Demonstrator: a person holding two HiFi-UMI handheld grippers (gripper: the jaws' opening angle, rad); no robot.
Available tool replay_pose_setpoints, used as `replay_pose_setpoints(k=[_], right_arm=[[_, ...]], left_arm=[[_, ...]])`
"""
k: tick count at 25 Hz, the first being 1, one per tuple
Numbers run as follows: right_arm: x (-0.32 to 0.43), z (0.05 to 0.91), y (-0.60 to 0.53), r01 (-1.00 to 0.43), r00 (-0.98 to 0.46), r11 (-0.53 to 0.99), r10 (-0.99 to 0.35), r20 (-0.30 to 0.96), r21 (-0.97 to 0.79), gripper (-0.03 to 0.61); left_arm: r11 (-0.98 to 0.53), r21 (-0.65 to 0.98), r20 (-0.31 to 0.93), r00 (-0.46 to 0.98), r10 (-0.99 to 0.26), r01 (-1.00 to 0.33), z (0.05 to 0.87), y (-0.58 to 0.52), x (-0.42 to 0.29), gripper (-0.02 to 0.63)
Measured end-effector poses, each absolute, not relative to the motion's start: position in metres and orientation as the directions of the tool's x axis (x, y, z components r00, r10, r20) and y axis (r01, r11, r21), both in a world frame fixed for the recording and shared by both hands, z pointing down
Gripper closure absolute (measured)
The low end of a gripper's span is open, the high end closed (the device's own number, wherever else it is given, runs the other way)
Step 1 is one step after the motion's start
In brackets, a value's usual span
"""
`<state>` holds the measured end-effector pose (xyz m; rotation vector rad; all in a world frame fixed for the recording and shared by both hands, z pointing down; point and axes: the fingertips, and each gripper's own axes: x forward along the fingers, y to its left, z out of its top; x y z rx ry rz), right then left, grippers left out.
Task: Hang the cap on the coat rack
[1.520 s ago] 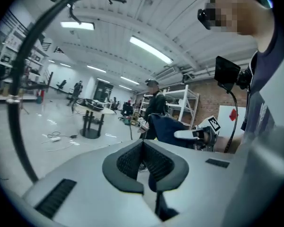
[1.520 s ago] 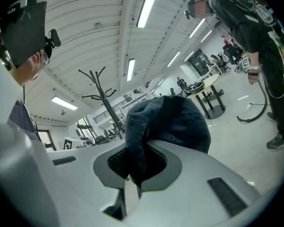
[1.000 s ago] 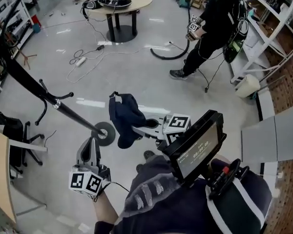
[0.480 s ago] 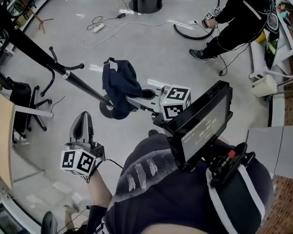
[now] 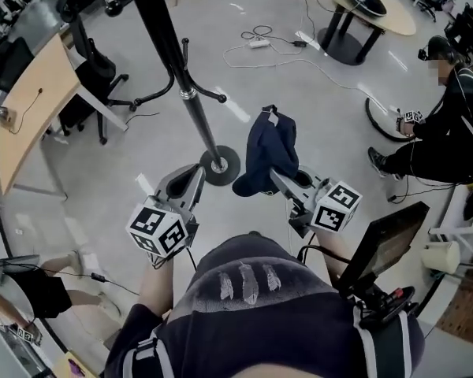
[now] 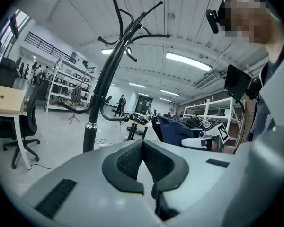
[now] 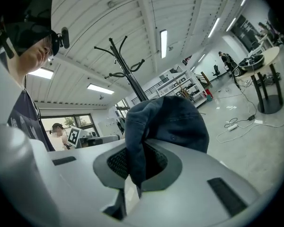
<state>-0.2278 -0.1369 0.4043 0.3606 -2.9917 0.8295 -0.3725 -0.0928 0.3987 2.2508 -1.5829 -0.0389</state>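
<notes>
The dark blue cap [image 5: 268, 144] hangs crumpled from my right gripper [image 5: 278, 175], which is shut on its fabric; in the right gripper view the cap [image 7: 173, 122] drapes over the closed jaws [image 7: 135, 163]. The black coat rack [image 5: 181, 85] stands on a round base [image 5: 219, 166], just ahead and left of the cap. Its curved hooks [image 7: 125, 65] rise above cap height. My left gripper [image 5: 194, 173] sits beside the base, shut with nothing between its pads [image 6: 143, 144]. From the left gripper view the rack pole [image 6: 100, 89] is close, the cap [image 6: 173, 130] to its right.
A wooden desk [image 5: 27, 105] and an office chair [image 5: 94, 73] stand to the left. A round table [image 5: 374, 2] and floor cables [image 5: 272, 42] lie beyond the rack. A person in black [image 5: 449, 128] crouches at the right. A screen [image 5: 386, 242] sits near my right arm.
The view has swung round and both grippers have moved across the floor to the coat rack, whose base now lies right in front of them. The cap stays gripped in the right gripper.
</notes>
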Motion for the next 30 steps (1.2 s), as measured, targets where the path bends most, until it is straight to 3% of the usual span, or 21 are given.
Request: replay_pose_setpoints(k=[13,20,30], right_arm=[[-0.257,0.404,-0.156,-0.151,-0.988,0.886,-0.145,0.048,-0.438,0.565],[-0.27,0.416,-0.159,-0.263,-0.964,0.873,-0.25,0.087,-0.411,0.565],[-0.292,0.435,-0.157,-0.432,-0.897,0.802,-0.427,0.111,-0.413,0.565]], left_arm=[[-0.267,0.309,0.245,0.348,-0.905,-0.913,0.424,-0.113,-0.389,0.607],[-0.422,0.302,0.222,0.494,-0.841,-0.855,0.436,-0.128,-0.393,0.606],[-0.681,0.292,0.218,0.74,-0.636,-0.672,0.445,-0.144,-0.396,0.607]])
